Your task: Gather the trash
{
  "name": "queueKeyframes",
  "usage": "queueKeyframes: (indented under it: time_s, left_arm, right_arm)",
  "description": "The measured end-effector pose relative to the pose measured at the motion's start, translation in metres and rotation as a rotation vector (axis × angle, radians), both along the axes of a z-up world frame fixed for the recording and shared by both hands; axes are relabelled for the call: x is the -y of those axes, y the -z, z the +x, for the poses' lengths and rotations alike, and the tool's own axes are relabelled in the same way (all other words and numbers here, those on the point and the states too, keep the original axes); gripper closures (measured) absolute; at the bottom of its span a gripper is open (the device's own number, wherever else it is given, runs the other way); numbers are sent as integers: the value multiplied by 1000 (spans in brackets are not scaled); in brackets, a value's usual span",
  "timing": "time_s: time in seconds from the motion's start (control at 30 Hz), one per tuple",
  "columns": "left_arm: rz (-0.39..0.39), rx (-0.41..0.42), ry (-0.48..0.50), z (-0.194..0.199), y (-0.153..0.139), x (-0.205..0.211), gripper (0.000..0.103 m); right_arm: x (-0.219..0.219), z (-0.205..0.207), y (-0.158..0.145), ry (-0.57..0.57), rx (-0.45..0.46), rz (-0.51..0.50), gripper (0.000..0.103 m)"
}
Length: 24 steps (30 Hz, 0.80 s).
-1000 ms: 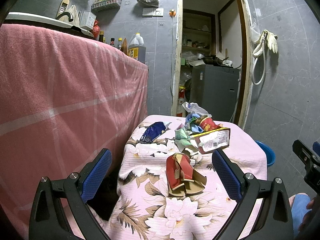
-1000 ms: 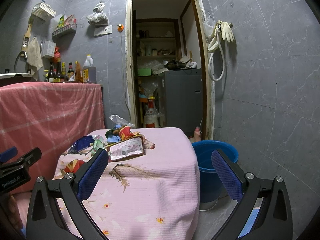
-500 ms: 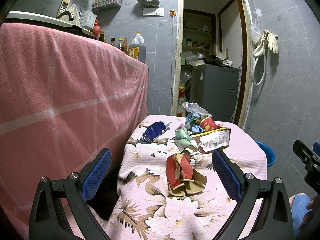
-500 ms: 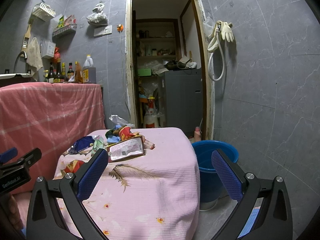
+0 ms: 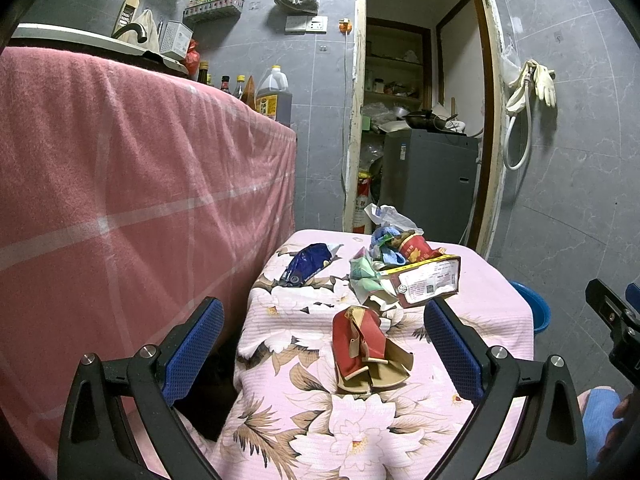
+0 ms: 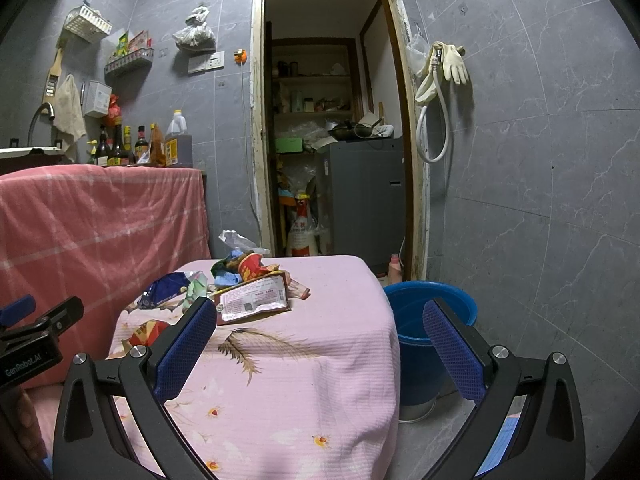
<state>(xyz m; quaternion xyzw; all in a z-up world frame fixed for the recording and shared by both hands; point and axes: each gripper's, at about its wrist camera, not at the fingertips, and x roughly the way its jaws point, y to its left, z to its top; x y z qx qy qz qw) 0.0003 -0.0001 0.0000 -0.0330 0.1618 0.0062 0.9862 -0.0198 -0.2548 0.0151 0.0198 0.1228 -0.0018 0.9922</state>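
Observation:
A small table under a pink floral cloth (image 5: 492, 304) (image 6: 320, 344) carries a heap of trash. A crushed red and tan carton (image 5: 366, 348) lies nearest, between the fingers of my left gripper (image 5: 322, 340), which hovers open above it. Behind it lie a flat packet with a white label (image 5: 428, 282) (image 6: 252, 298), a blue wrapper (image 5: 306, 264) (image 6: 166, 290), green paper (image 5: 364, 276) and a red cup with crumpled bags (image 5: 412, 246) (image 6: 248, 266). My right gripper (image 6: 320, 344) hangs open over the table's right half, holding nothing.
A blue bucket (image 6: 430, 320) (image 5: 532, 308) stands on the floor right of the table. A counter draped in pink cloth (image 5: 140, 184) rises on the left, with bottles on top. Behind is a doorway with a grey appliance (image 6: 364, 196). The grey tiled wall runs along the right.

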Motion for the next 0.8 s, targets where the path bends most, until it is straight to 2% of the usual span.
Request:
queueKeyframes:
  time_s: [0.63, 0.8]
  left_arm:
    - [2, -7, -2, 2, 3, 2, 5]
    - [-2, -36, -6, 13, 7, -1, 5]
  right_arm:
    - [-2, 3, 3, -9, -1, 2, 0]
    - [0, 11, 0, -44, -2, 11, 0]
